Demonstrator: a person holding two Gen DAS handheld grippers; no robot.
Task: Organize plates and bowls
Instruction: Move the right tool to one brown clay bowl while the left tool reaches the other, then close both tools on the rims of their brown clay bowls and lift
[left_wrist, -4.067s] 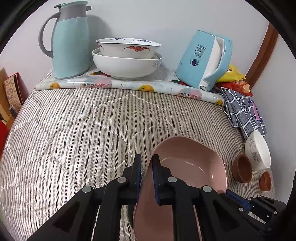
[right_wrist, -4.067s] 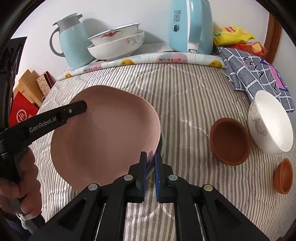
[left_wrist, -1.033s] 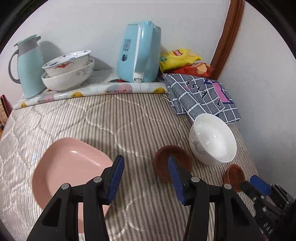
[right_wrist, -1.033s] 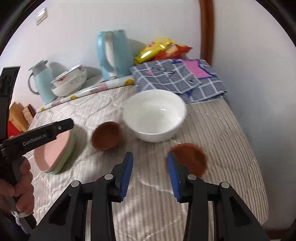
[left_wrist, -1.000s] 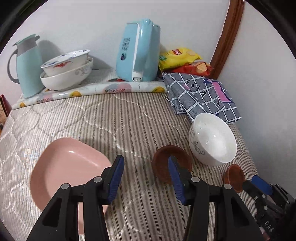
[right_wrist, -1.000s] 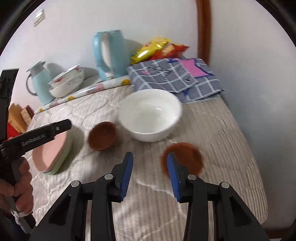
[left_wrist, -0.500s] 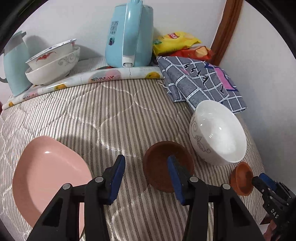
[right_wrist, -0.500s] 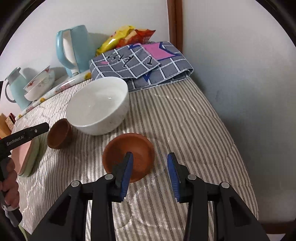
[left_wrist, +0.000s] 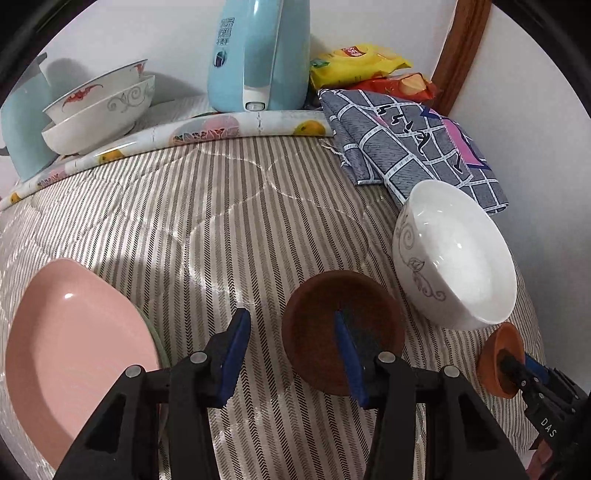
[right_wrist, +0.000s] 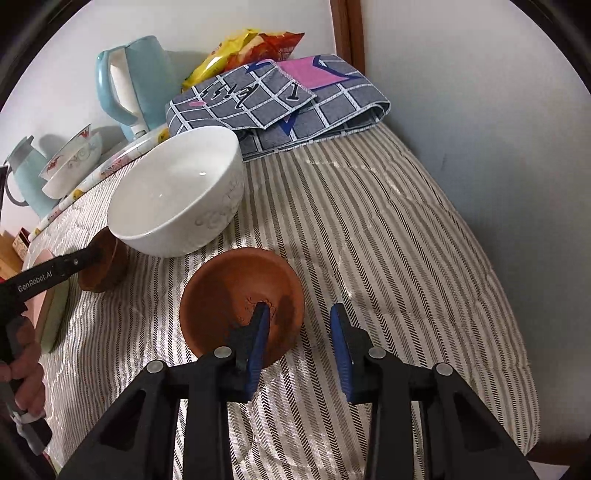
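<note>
Item 1: left gripper (left_wrist: 291, 352), black frame with blue finger pads, jaws spread wide, holding nothing. Its right finger stands over the bowl's hollow, its left finger outside the near-left rim of the larger dark-brown clay bowl (left_wrist: 341, 332); the rim lies between them.

Item 2: right gripper (right_wrist: 299, 336), same build, jaws likewise spread and empty. Its left finger dips inside the smaller orange-brown clay bowl (right_wrist: 242, 301), its right finger hangs outside over the striped quilted cover (right_wrist: 369, 240).

Item 3: white glazed porcelain bowl with grey scrollwork (left_wrist: 454, 258), just ahead and to the right of the left gripper, close to both clay bowls.

Item 4: pink plastic plate on a pale-green plate beneath (left_wrist: 74, 354), beside the left gripper on its left, apparently already stacked.

Orientation: all three loose bowls sit mouth up; being round, none has a long axis, so any rim point serves.

Handling note (judgement): each rim seems ready for a pinch. Each gripper should seat one pad well inside the wall and one outside before closing, then lift level; the soft cover may let a bowl tip. Nesting small into large looks the sensible order.
</note>
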